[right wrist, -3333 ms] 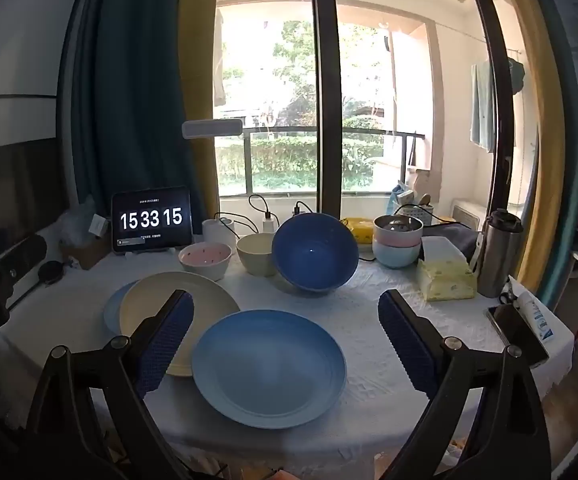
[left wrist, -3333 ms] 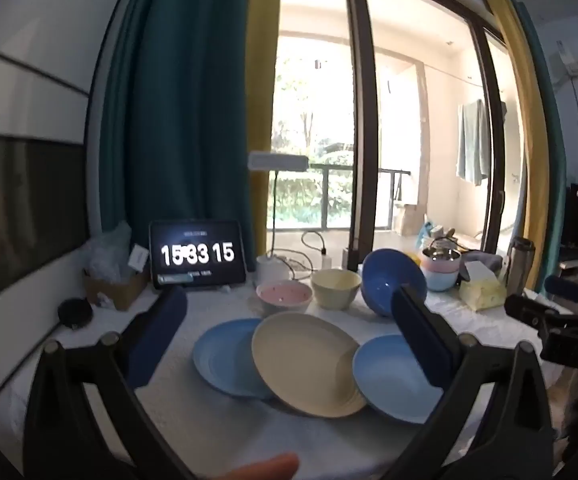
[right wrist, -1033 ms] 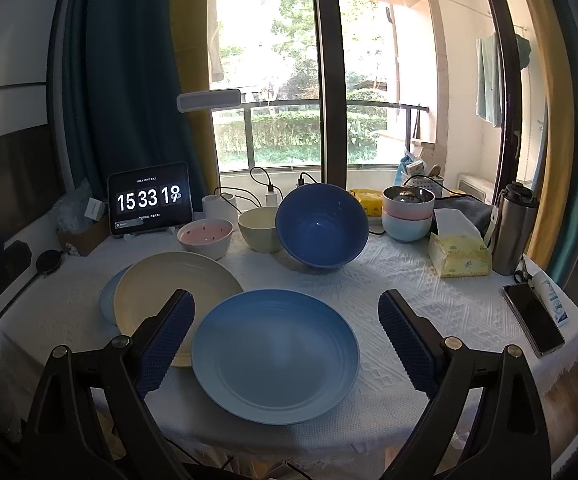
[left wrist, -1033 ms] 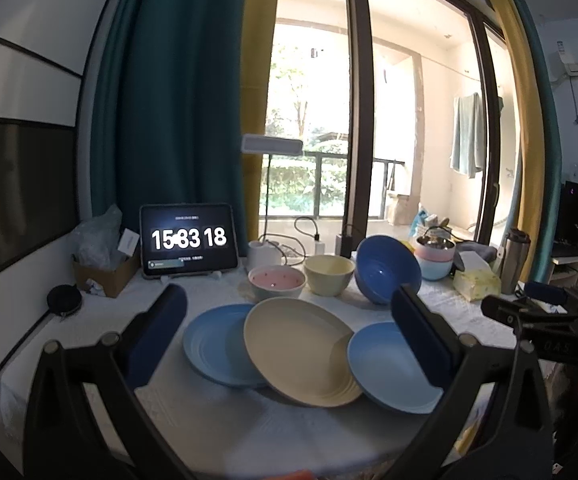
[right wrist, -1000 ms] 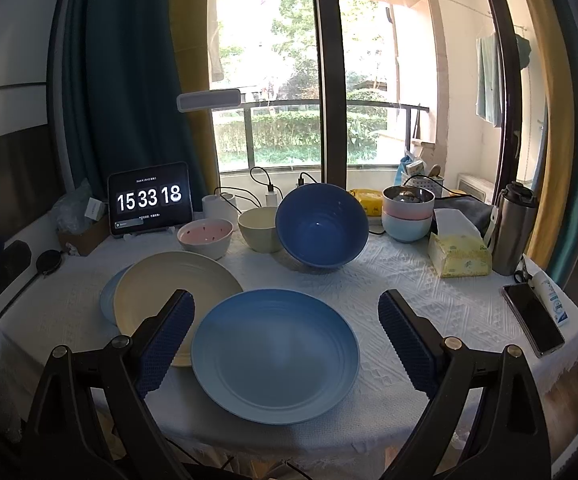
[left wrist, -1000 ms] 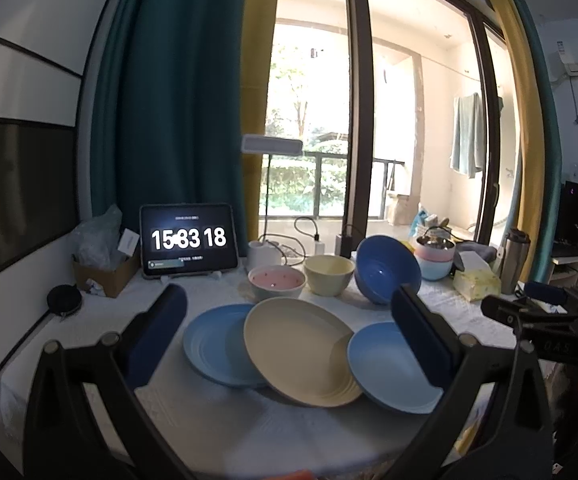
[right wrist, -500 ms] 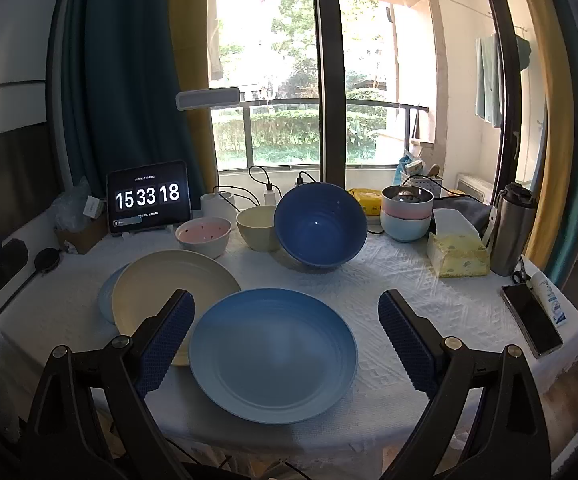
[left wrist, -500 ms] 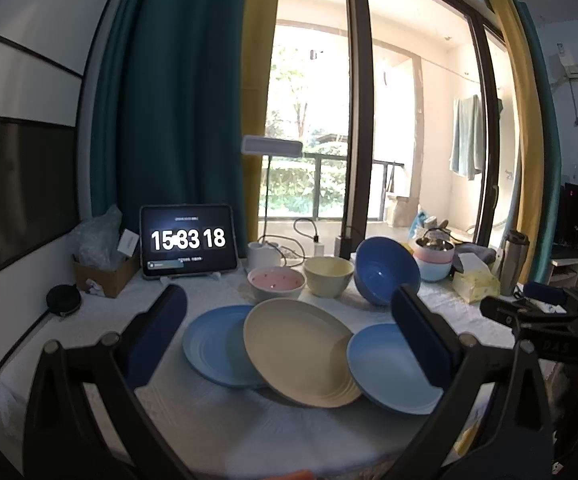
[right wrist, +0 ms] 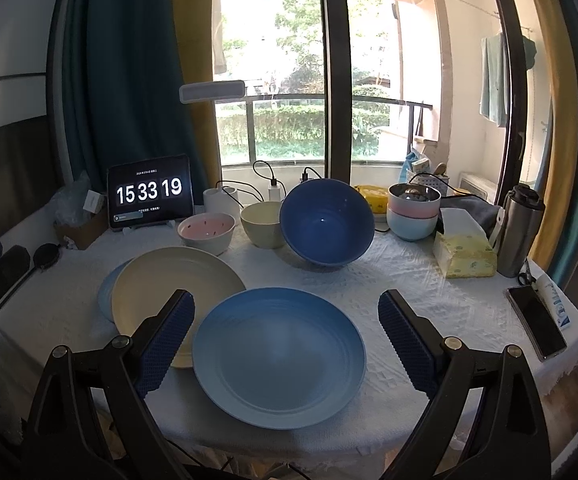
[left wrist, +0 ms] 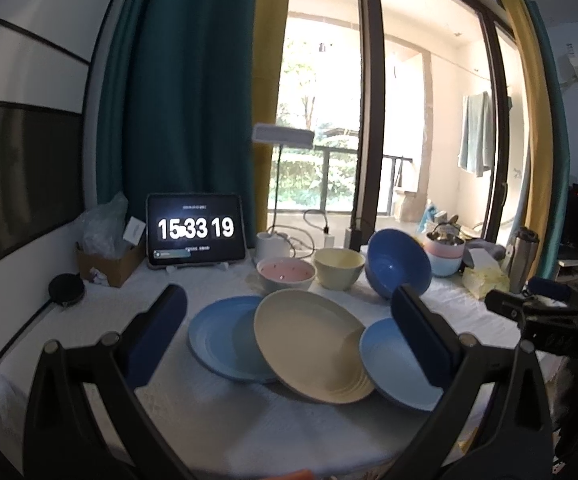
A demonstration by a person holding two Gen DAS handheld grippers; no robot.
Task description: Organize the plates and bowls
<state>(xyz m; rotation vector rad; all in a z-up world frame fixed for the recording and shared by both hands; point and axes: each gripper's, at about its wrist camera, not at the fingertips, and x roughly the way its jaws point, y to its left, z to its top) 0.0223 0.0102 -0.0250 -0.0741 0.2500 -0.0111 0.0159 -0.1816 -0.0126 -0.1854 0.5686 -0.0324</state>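
Three plates lie in a row on the white tablecloth: a blue plate (left wrist: pixel 225 340) on the left, a cream plate (left wrist: pixel 313 344) tilted over its edge, and another blue plate (right wrist: pixel 279 356) nearest the right gripper. Behind them stand a pink bowl (right wrist: pixel 207 232), a cream bowl (right wrist: pixel 261 224) and a large dark blue bowl (right wrist: pixel 327 222) tipped on its side. My left gripper (left wrist: pixel 289 336) hovers open above the plates, empty. My right gripper (right wrist: pixel 285 340) is open too, its fingers on either side of the near blue plate, above it.
A tablet clock (right wrist: pixel 149 196) stands at the back left beside a cardboard box (left wrist: pixel 105 264). Stacked pastel bowls (right wrist: pixel 413 212), a tissue box (right wrist: pixel 465 252), a steel flask (right wrist: pixel 519 232) and a phone (right wrist: pixel 537 322) fill the right side. Cables and a white cup (right wrist: pixel 217 200) lie behind the bowls.
Over the last second both grippers have stayed open and nearly still, with only a slight shift of view. The plates and bowls have not moved.
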